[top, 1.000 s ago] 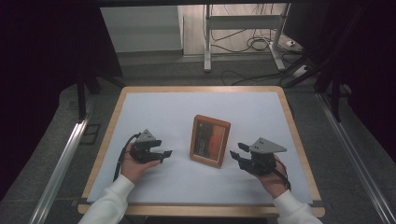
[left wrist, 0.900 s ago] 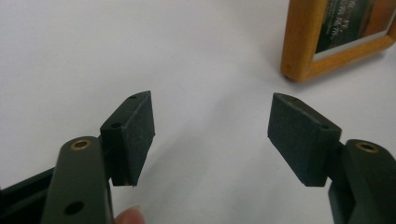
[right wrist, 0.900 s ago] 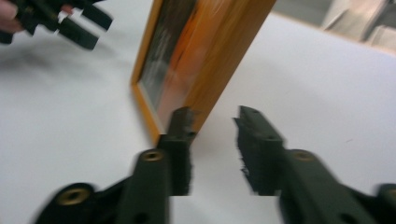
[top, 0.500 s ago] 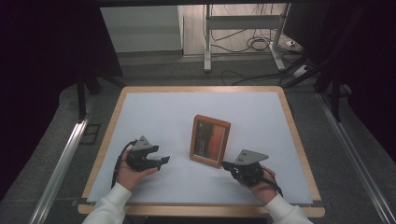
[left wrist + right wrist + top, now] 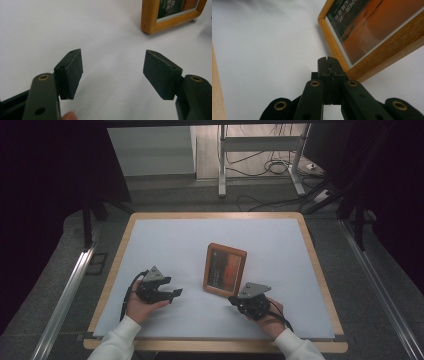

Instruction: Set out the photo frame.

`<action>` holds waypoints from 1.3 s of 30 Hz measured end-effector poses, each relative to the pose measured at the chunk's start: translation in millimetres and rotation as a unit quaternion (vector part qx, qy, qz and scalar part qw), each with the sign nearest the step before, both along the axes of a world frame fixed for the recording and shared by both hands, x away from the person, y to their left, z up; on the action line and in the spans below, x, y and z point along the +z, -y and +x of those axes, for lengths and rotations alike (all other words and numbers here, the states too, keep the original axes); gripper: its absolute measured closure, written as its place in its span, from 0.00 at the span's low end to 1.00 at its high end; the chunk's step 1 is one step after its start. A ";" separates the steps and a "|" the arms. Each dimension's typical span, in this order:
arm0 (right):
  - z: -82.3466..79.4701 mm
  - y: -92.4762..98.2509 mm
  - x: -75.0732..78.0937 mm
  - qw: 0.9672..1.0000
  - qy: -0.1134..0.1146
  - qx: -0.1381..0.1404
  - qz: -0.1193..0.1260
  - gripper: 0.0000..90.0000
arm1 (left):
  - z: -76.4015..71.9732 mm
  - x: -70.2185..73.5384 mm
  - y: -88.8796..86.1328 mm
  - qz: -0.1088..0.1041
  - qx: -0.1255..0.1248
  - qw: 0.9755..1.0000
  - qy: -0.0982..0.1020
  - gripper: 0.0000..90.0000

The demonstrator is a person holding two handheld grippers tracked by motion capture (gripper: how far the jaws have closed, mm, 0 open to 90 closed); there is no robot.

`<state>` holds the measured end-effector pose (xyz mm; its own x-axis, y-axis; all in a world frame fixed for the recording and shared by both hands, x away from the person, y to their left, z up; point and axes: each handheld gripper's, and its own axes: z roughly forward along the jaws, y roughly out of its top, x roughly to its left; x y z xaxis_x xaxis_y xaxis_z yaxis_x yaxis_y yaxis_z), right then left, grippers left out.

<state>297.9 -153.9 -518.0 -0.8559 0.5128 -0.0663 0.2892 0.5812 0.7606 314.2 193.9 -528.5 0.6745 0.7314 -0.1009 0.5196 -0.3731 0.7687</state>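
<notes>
**Right claw closes and drops to the frame's near corner**

A wooden picture frame (image 5: 225,270) lies flat on the white table (image 5: 165,240), around the middle and a little toward the near edge, its long sides running roughly from the near edge to the far one. The photo faces up, an orange scene with a dark band of text.

The right claw (image 5: 234,301) has changed most in the last second. A second ago it was held up off the surface to the right of the frame with its jaws partly apart; now it sits low, closer to the near edge, with its tip at the frame's near right corner. Its jaws have just been closing and now stand pressed together with nothing between them, as the right gripper view (image 5: 328,61) shows, the tip just beside the wooden rim, perhaps touching it.

The left claw (image 5: 112,72) has barely shifted. It rests on the table well to the left of the frame, jaws wide apart and empty, pointing toward the frame's near left corner (image 5: 147,27).

The closed tip set low at the corner suggests a wedge: probably the right claw means to nudge or lift that edge, so the open left claw can then take the frame.
</notes>
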 end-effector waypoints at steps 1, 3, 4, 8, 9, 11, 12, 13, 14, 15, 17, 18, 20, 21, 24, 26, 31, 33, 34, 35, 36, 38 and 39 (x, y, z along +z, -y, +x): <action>0.6 0.0 -0.6 1.000 -0.001 0.000 -0.001 1.00 | -0.1 -0.2 0.4 0.002 0.000 1.000 0.000 0.35; 3.3 0.9 -2.4 1.000 -0.001 -0.002 -0.004 1.00 | -0.2 -0.6 0.9 0.004 -0.001 1.000 0.000 0.35; 4.5 1.6 -2.9 1.000 -0.002 -0.004 -0.003 1.00 | -0.3 -0.8 1.3 0.004 -0.001 1.000 -0.001 0.35; 8.3 2.4 -4.4 1.000 0.000 -0.009 -0.006 1.00 | -0.5 -1.2 2.0 0.004 -0.002 1.000 -0.002 0.35; 9.4 2.3 -5.0 1.000 0.000 -0.011 -0.008 1.00 | -0.4 -1.3 2.0 0.004 -0.002 1.000 -0.004 0.35; 12.3 2.4 -6.8 1.000 -0.002 -0.012 -0.012 1.00 | -0.1 -1.3 1.4 0.005 -0.001 1.000 -0.004 0.35; 13.9 3.2 -7.5 1.000 -0.008 -0.009 -0.006 1.00 | -0.1 -1.1 1.1 0.005 -0.001 1.000 -0.004 0.35; 14.8 3.9 -7.7 1.000 -0.010 -0.010 -0.004 1.00 | -0.1 -0.8 0.5 0.005 -0.001 1.000 -0.004 0.35; 14.8 3.9 -7.7 1.000 -0.010 -0.010 -0.004 1.00 | -0.2 -0.6 0.2 0.004 0.000 1.000 -0.003 0.35; 14.6 3.9 -7.5 1.000 -0.006 -0.010 -0.008 1.00 | 0.0 -0.6 -0.1 0.004 0.001 1.000 -0.003 0.35; 15.7 5.6 -7.4 1.000 -0.002 -0.011 -0.012 1.00 | 0.1 -0.8 -0.2 0.005 0.001 1.000 -0.003 0.35; 16.4 6.6 -7.7 1.000 0.000 -0.014 -0.013 1.00 | 0.1 -0.9 -0.1 0.005 0.000 1.000 -0.004 0.35; 17.9 8.9 -8.0 1.000 0.000 -0.019 -0.011 1.00 | 0.3 -1.2 0.3 0.005 0.001 1.000 -0.004 0.35; 18.6 10.0 -7.9 1.000 0.001 -0.021 -0.012 1.00 | 0.4 -1.3 0.4 0.006 0.001 1.000 -0.004 0.35; 20.4 12.8 -7.8 1.000 0.001 -0.025 -0.012 1.00 | 0.5 -1.4 0.5 0.007 0.000 1.000 -0.004 0.35; 21.4 14.2 -8.1 1.000 0.003 -0.027 -0.011 1.00 | 0.4 -1.3 0.7 0.008 -0.001 1.000 -0.004 0.35; 22.4 15.7 -8.2 1.000 0.005 -0.026 -0.011 1.00 | 0.2 -1.8 1.1 0.009 -0.002 1.000 -0.005 0.35; 22.9 16.1 -8.2 1.000 0.005 -0.026 -0.010 1.00 | 0.4 -2.0 1.0 0.011 -0.002 1.000 -0.005 0.35; 23.2 16.6 -8.1 1.000 0.004 -0.027 -0.011 1.00 | 0.5 -2.2 1.0 0.011 -0.002 1.000 -0.005 0.35; 23.5 17.0 -8.2 1.000 0.004 -0.028 -0.010 1.00 | 0.6 -2.2 0.9 0.011 -0.002 1.000 -0.005 0.35; 23.7 17.4 -8.2 1.000 0.003 -0.028 -0.010 1.00 | 0.6 -2.1 0.9 0.011 -0.002 1.000 -0.005 0.35; 24.1 17.9 -8.3 1.000 0.004 -0.029 -0.010 1.00 | 0.5 -2.0 1.0 0.011 -0.002 1.000 -0.005 0.35; 24.2 18.3 -8.1 0.999 0.004 -0.030 -0.011 1.00 | 0.4 -2.0 1.0 0.011 -0.002 1.000 -0.005 0.35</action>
<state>322.1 -172.2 -526.2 -0.8229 0.5617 -0.0854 0.3180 0.5800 0.7500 314.7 192.9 -530.5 0.6761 0.7312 -0.0909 0.5252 -0.3917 0.7555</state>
